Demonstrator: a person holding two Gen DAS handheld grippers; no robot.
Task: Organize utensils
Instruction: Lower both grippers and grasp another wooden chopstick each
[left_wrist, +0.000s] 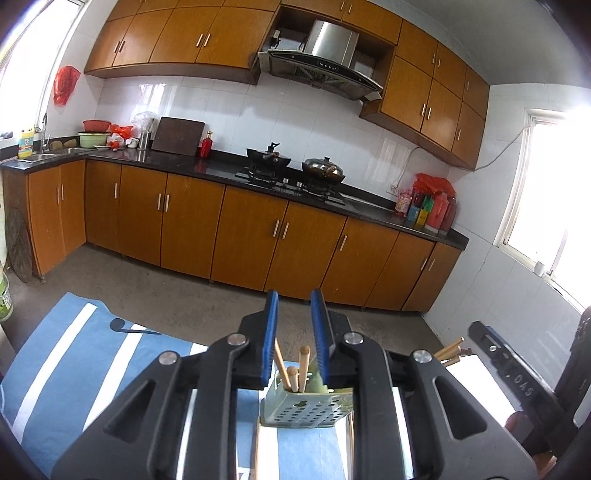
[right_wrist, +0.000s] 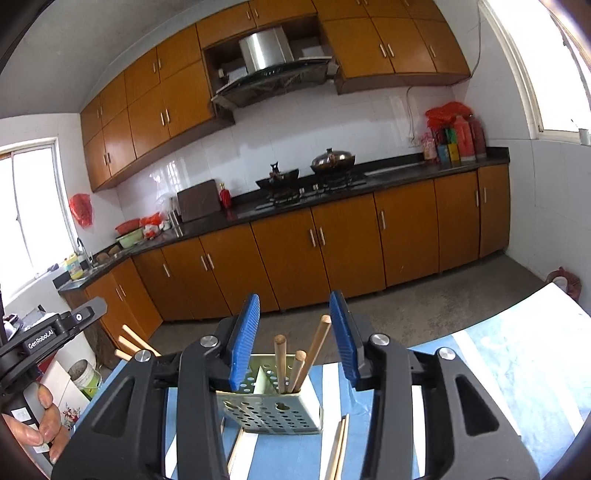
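A pale green perforated utensil holder (left_wrist: 303, 408) (right_wrist: 269, 410) stands on a blue-and-white striped cloth (left_wrist: 74, 369) (right_wrist: 517, 369). Three wooden chopsticks (left_wrist: 301, 369) (right_wrist: 295, 365) stand upright in it. My left gripper (left_wrist: 294, 306) is open and empty above the holder. My right gripper (right_wrist: 295, 310) is open and empty, also above the holder. Loose chopsticks (right_wrist: 338, 446) lie on the cloth beside the holder's right side, and one more chopstick (right_wrist: 235, 448) lies left of it. More chopstick ends (left_wrist: 448, 350) (right_wrist: 131, 343) show at the side of each view.
The right gripper's body (left_wrist: 517, 376) shows at the right of the left wrist view; the left one (right_wrist: 44, 339), held by a hand (right_wrist: 44, 424), shows at the left of the right wrist view. Behind are brown cabinets (left_wrist: 251, 232), a black counter and a stove with pans (left_wrist: 295, 166).
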